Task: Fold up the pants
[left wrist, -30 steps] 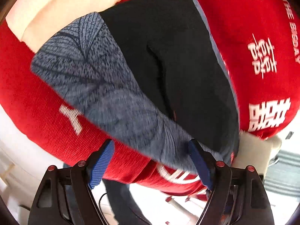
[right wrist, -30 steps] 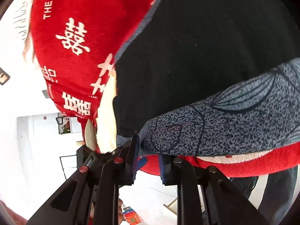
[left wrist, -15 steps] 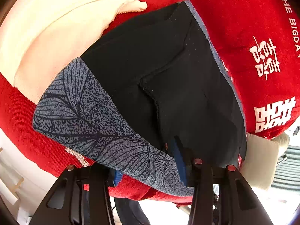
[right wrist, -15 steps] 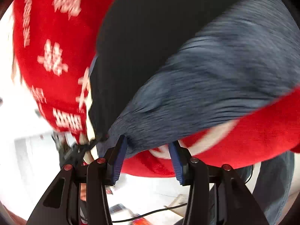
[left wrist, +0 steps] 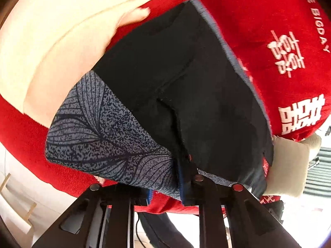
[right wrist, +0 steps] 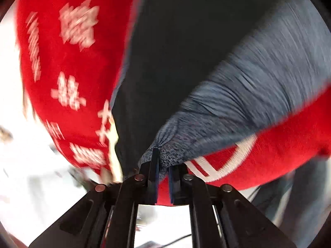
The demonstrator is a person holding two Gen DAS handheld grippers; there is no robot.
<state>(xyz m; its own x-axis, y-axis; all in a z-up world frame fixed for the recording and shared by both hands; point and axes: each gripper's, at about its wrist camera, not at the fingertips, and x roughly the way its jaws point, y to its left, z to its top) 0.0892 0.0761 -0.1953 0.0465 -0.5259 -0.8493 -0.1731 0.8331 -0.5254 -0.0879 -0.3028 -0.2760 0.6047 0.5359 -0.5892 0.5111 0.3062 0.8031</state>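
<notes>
We worked over a red woven cloth with white characters and lettering [left wrist: 285, 16] that covered the surface; whether a counter or a bed lay under it, we could not tell. Pale floor and blurred room clutter showed past its near edge, and a cream fabric sheet [left wrist: 51, 47] lay across the far left corner of the red cloth.

The black pants with a grey-blue leaf-patterned band [left wrist: 182, 86] lay spread on the red cloth, the patterned band along the near edge. Our left gripper [left wrist: 165, 188] had its blue-padded fingers [left wrist: 182, 177] closing on that near edge, the patterned band and the black fabric beside it gathered between them. A cream cushion [left wrist: 289, 165] sat just beside the pants at the right.

In the right wrist view, much blurred, our right gripper [right wrist: 163, 171] had its fingers [right wrist: 155, 165] clamped on a bunched corner of the patterned band, the fabric drawn into tight folds at the pinch and fanning away to the upper right.
</notes>
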